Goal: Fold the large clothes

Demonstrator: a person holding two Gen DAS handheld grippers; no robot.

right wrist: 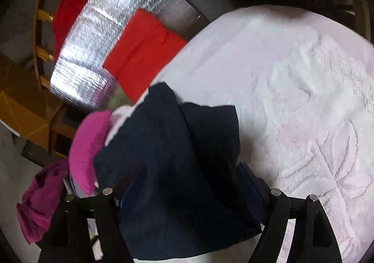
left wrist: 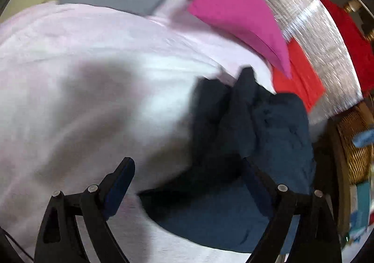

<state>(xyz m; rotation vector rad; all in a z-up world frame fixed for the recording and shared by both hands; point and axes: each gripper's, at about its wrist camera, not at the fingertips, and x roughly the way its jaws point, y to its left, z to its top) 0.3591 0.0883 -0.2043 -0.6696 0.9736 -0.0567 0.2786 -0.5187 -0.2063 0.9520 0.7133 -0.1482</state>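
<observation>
Motion blur, fisheye warp, dim edges

Home bedroom: pink bedspread (right wrist: 292,80), wicker basket (left wrist: 355,146), wooden chair (right wrist: 44,15), clothes.

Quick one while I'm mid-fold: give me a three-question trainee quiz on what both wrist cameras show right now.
1. True or false: the left gripper is clamped on the navy garment.
2. Which folded item lies on the silver foil mat? A) grey B) orange-red C) navy
3. Fill in: the navy garment rests on a pale ____ textured cover.

Key: 1 false, both the left and the right gripper stand open over the cloth. 2 B, the orange-red piece. 3 pink.
</observation>
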